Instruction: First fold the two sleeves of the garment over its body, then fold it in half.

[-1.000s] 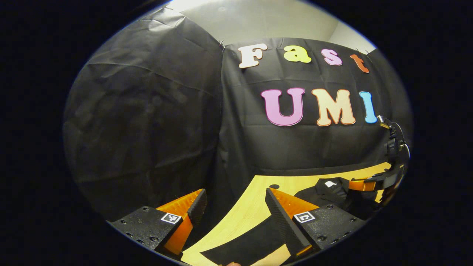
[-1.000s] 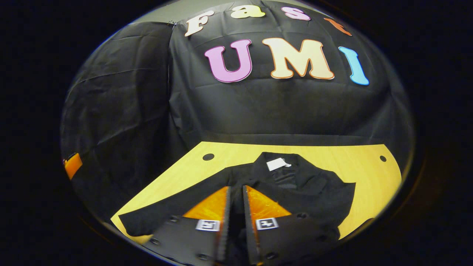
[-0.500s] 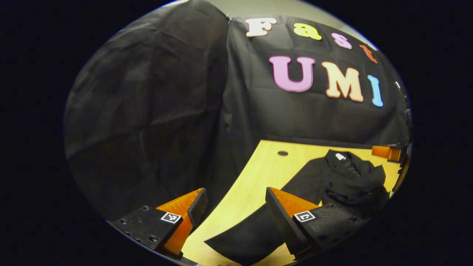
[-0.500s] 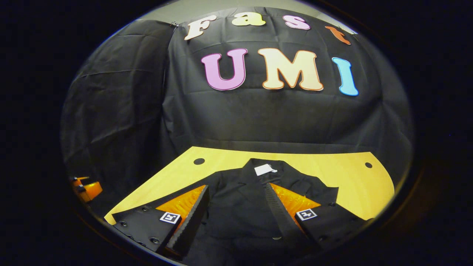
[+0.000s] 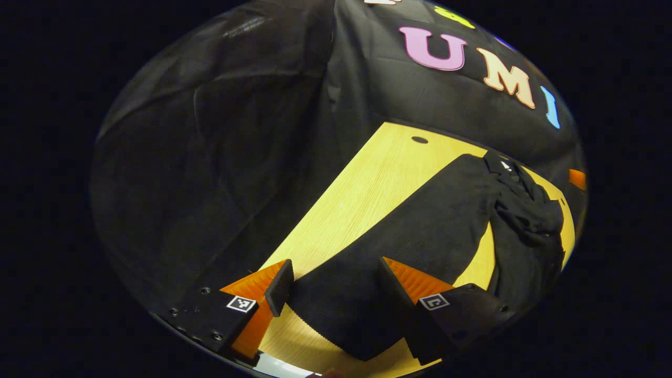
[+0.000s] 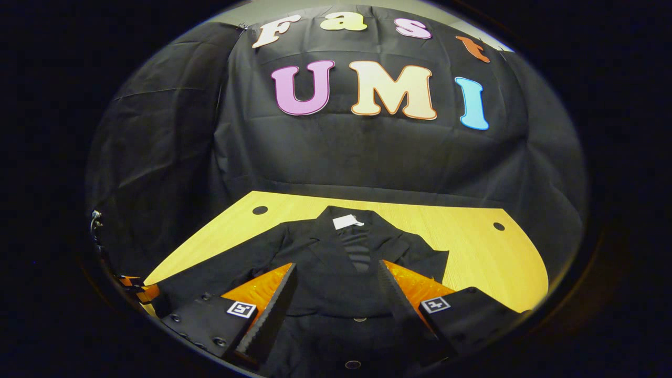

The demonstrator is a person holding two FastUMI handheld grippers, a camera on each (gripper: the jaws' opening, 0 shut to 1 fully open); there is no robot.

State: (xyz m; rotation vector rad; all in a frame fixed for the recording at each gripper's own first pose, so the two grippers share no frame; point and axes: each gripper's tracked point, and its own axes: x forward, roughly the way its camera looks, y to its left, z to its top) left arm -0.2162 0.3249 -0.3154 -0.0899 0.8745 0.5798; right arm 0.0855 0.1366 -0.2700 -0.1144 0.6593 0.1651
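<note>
Left gripper point(image 5: 332, 286) spread wide, hovering right over the cuff end of the outstretched sleeve point(image 5: 404, 239), not pinching it. Right gripper point(image 6: 336, 286) wide open too, over the chest of the black garment point(image 6: 336, 262), lying flat on the yellow wooden table point(image 6: 472, 247).

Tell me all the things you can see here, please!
Black long-sleeved jacket: one, black, lying flat on the table, collar toward the wall.
Outstretched sleeve: one, black, reaching across the table to between the left gripper's jaws.
White paper tag: one, white, at the jacket's collar.
Yellow wooden table: one, yellow, in front of the wall, with round dark holes near its far corners.
Black cloth wall: black, behind the table.
Left gripper: one, jaws apart, either side of the sleeve's end.
Right gripper: one, jaws apart, over the jacket's front.
</note>
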